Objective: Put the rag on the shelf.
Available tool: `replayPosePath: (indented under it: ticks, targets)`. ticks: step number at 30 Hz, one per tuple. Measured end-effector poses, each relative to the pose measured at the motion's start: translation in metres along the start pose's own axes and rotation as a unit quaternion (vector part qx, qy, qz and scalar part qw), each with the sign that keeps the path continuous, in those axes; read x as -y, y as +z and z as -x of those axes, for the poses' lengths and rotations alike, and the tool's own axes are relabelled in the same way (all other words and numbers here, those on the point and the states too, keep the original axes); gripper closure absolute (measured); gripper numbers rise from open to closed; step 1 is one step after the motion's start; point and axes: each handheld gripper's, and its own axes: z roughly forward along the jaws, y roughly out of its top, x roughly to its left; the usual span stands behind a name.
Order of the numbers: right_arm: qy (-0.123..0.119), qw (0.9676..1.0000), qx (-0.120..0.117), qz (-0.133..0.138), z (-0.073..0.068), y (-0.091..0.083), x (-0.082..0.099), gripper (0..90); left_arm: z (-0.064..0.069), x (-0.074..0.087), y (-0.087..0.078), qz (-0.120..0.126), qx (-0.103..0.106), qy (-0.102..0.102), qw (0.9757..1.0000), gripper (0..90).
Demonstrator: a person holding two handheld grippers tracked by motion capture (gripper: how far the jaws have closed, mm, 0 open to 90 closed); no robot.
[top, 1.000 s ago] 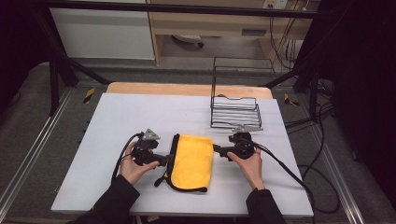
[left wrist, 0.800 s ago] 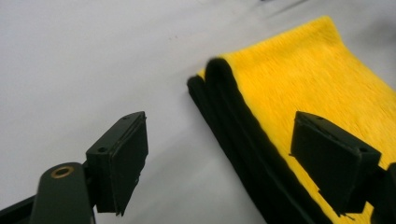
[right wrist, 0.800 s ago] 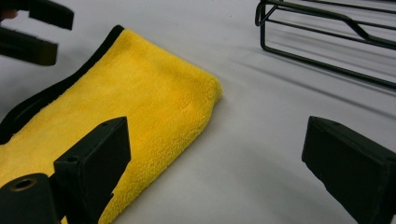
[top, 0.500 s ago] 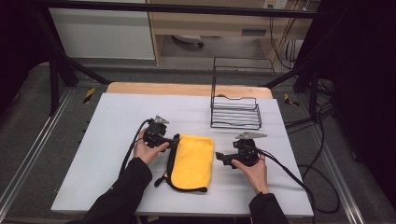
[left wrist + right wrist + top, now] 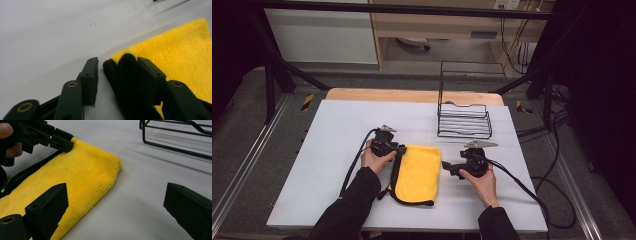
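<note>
- Moving in since earlier, left gripper (image 5: 401, 149) is reaching the yellow cloth (image 5: 419, 172) at its far left corner, jaws closing around the black edging (image 5: 120, 72).
- Right gripper (image 5: 446, 166) is waiting just right of the cloth, jaws wide apart, holding nothing.

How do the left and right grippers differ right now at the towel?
The left gripper has just been closing, its jaws narrowed around the yellow towel's black-trimmed corner; the right gripper stands wide open with nothing between its jaws. The left is at the far left corner, the right beside the right edge. Both sit low over the table.
</note>
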Motion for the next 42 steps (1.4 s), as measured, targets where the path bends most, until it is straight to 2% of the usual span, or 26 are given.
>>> replayPosePath:
  ticks: [7,12,15,18,21,23,27,32,35,38,39,40,42]
  targets:
    - [0.002,1.0,-0.005,0.004,0.002,0.005,-0.002,2.5,0.004,0.0,-0.001,-0.007,0.003,0.006,1.0,71.6]
    - [0.0,1.0,-0.001,-0.005,0.0,0.012,-0.006,2.2,0.008,-0.001,0.0,-0.01,-0.008,0.02,0.9997,73.3]
    - [-0.004,1.0,0.001,-0.008,-0.002,0.016,-0.009,4.5,0.007,-0.001,0.001,-0.01,-0.006,0.028,0.9995,73.0]
    - [-0.003,1.0,0.008,-0.004,-0.003,0.025,-0.013,10.0,0.007,0.0,0.001,-0.007,-0.007,0.03,0.9995,72.8]
    - [-0.01,0.9998,0.018,-0.004,-0.004,0.036,-0.017,23.3,0.009,0.0,0.001,-0.008,-0.013,0.041,0.999,72.5]
    - [-0.011,0.9997,0.023,-0.003,-0.004,0.041,-0.019,31.2,0.009,0.0,0.002,-0.008,-0.012,0.041,0.9991,72.5]
    - [-0.012,0.9992,0.033,-0.021,-0.004,0.051,-0.022,36.6,0.009,0.001,0.002,-0.006,-0.015,0.046,0.9988,72.2]
    - [-0.015,0.9984,0.048,-0.025,-0.001,0.057,-0.02,40.5,0.01,0.001,0.002,-0.006,-0.019,0.052,0.9985,71.8]
    - [-0.013,0.9986,0.039,-0.032,-0.002,0.059,-0.019,44.9,0.011,0.001,0.002,-0.004,-0.021,0.054,0.9983,70.9]
    - [-0.011,0.9985,0.042,-0.033,-0.002,0.059,-0.018,45.9,0.011,0.001,0.002,-0.004,-0.022,0.059,0.998,70.7]
    - [-0.007,0.9989,0.035,-0.031,-0.003,0.059,-0.018,54.1,0.01,0.001,0.002,-0.004,-0.021,0.057,0.9982,70.7]
    - [-0.006,0.9991,0.029,-0.029,-0.004,0.059,-0.018,58.1,0.01,0.001,0.002,-0.003,-0.018,0.054,0.9984,70.7]
    - [-0.002,0.9992,0.023,-0.031,-0.005,0.059,-0.017,62.1,0.009,0.001,0.002,-0.005,-0.014,0.053,0.9985,70.7]
